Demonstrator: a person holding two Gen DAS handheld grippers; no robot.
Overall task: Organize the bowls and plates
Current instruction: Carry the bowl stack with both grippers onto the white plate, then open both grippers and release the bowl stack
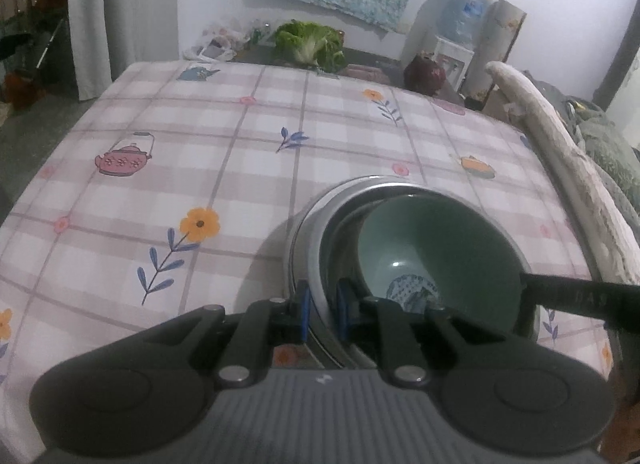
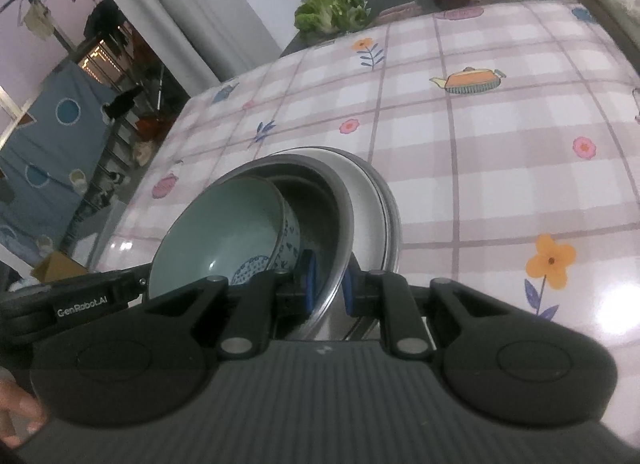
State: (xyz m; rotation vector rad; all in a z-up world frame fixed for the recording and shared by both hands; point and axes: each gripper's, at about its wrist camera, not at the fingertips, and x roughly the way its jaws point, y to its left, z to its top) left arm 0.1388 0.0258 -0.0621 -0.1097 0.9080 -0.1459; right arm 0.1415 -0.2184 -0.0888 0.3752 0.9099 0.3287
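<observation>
1. Centre stage, a green bowl (image 1: 432,248) sits tilted inside a steel bowl (image 1: 316,248), its blue-patterned outside leaning on the steel wall; nothing else is visible in either one.
2. From the right wrist view the steel bowl (image 2: 320,191) itself nests in a white dish (image 2: 370,215), whose rim shows just beyond it; the green bowl (image 2: 216,232) leans toward the near left.
3. The left gripper (image 1: 323,304) is clenched on the steel bowl's near rim, one blue pad outside the wall and one inside; the stack is at the near right of the table in this view.
4. The right gripper (image 2: 329,284) grips the same steel rim, blue pads pinching it from both sides; the other gripper's black finger reaches in from the left edge.
5. Below lies a checked tablecloth (image 1: 224,167) printed with teapots and flowers; whether the stack touches it I cannot tell.
6. Beyond the far edge, a leafy green cabbage (image 1: 308,41) and a dark red round vegetable (image 1: 424,73) sit on a grey surface; a water dispenser (image 1: 460,23) stands by the wall.
</observation>
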